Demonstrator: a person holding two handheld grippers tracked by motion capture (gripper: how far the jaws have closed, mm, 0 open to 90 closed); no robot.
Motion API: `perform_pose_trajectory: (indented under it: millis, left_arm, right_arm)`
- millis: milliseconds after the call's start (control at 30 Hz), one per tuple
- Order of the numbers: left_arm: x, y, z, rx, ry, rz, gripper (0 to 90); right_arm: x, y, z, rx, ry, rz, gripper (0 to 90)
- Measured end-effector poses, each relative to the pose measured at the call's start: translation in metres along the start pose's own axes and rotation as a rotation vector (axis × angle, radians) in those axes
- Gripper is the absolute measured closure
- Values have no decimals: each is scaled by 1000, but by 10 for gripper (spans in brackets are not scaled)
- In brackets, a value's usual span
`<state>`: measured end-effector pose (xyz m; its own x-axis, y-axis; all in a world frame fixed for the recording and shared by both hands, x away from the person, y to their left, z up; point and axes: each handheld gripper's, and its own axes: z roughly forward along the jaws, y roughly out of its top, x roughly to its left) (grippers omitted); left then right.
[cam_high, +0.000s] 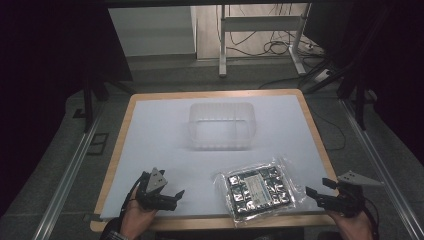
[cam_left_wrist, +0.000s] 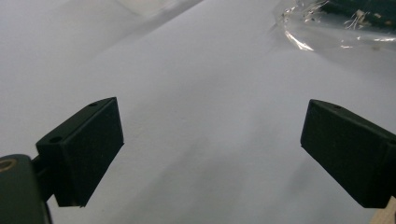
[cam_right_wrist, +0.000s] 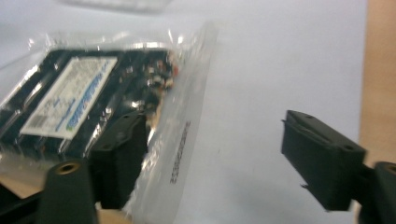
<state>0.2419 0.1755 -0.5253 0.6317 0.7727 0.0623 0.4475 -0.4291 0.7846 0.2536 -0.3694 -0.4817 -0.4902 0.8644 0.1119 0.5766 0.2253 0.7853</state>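
Note:
A clear plastic bag holding a dark tray with a white label (cam_high: 259, 191) lies on the white sheet near the table's front edge. Its label and crinkled wrap show close up in the right gripper view (cam_right_wrist: 70, 105). My right gripper (cam_high: 318, 190) sits just right of the bag, jaws wide apart, with bare sheet between them and its left pad (cam_right_wrist: 119, 156) at the bag's edge. My left gripper (cam_high: 177, 196) rests left of the bag, open over bare white sheet (cam_left_wrist: 210, 154). A corner of the bag (cam_left_wrist: 336, 28) lies beyond it.
A clear plastic tub (cam_high: 222, 126) stands upright at the middle of the white sheet, behind the bag. The wooden table rim (cam_high: 320, 145) frames the sheet. Metal rails (cam_high: 65, 180) run along both sides on the floor, and cables lie beyond the table.

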Motion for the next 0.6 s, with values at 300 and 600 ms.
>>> perform_pose_trajectory:
  millis: [300,600]
  left_arm:
    - [9,-4,-3,-9,-1,-80,36]
    - [8,-4,-2,5,7,-58,36]
  right_arm:
    - [3,1,2,-27,17,-63,117]
    - [4,0,5,-19,11,-71,116]
